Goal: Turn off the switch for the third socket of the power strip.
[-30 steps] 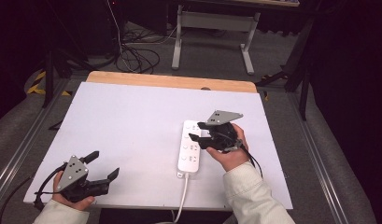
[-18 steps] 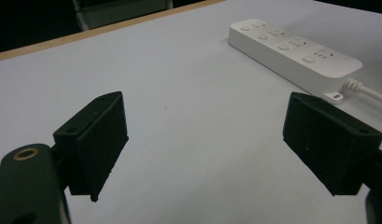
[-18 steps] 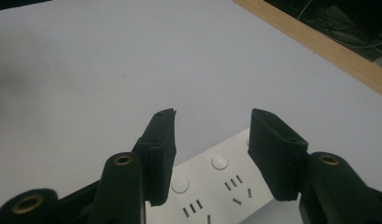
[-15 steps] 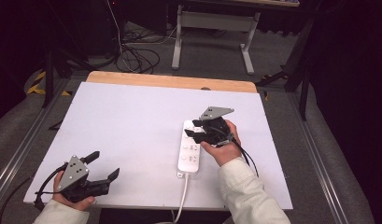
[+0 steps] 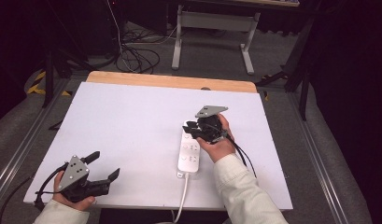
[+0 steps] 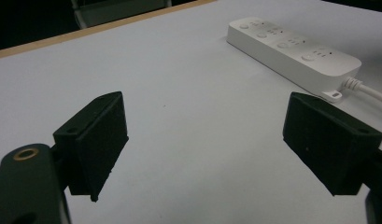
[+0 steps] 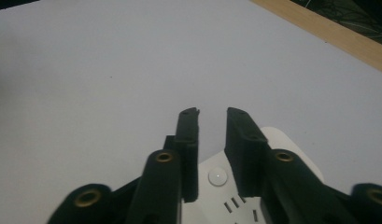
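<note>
Right claw point(image 5: 192, 126), jaws narrowly parted around nothing, poised over the far end of the power strip point(image 5: 190, 150), a round button point(image 7: 217, 176) just beneath. Left claw point(image 5: 104, 164), jaws spread wide and empty, sits on the white surface point(image 5: 132, 121), well apart from the strip.

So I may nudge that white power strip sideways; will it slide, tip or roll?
The power strip lies flat and long on the smooth table, so it should slide, not tip or roll. Its rigid casing likely stays stiff. Its cord may drag and swing one end.
</note>
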Motion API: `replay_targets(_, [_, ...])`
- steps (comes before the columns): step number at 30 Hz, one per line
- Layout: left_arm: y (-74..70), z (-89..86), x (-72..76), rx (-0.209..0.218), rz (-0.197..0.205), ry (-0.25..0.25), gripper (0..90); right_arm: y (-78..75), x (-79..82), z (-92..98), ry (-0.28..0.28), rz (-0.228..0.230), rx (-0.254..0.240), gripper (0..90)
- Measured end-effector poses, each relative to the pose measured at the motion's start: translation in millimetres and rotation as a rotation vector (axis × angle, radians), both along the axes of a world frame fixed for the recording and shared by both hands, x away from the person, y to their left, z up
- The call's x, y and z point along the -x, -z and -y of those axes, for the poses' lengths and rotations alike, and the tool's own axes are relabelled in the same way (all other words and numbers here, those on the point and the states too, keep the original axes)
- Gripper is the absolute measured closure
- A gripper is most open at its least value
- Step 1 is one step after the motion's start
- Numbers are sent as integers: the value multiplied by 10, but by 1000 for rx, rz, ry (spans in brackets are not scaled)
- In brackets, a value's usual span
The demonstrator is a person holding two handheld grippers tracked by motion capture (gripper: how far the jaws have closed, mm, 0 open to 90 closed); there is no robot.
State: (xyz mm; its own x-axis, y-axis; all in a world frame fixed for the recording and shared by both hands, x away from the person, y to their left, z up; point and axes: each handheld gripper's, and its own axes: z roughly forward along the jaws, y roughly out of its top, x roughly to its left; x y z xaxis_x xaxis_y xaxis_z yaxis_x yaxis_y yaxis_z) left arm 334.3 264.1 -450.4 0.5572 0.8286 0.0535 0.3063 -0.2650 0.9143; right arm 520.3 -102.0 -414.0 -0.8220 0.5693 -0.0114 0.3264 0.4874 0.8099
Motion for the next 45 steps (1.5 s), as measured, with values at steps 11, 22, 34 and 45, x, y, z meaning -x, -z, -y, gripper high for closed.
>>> replay_targets(11, [0,-3,-1,1,-2,1,143,169,-119,-115,12,-25,94,900])
replay_targets(22, [3,2,-1,-2,-6,-1,143,263,-177,-128,20,-70,140,900])
replay_targets(34, [6,2,-6,-5,-8,-2,144,311,-192,-142,11,-107,184,900])
replay_targets(45, [6,-1,-9,-9,-7,-4,144,331,-185,-156,20,-108,198,900])
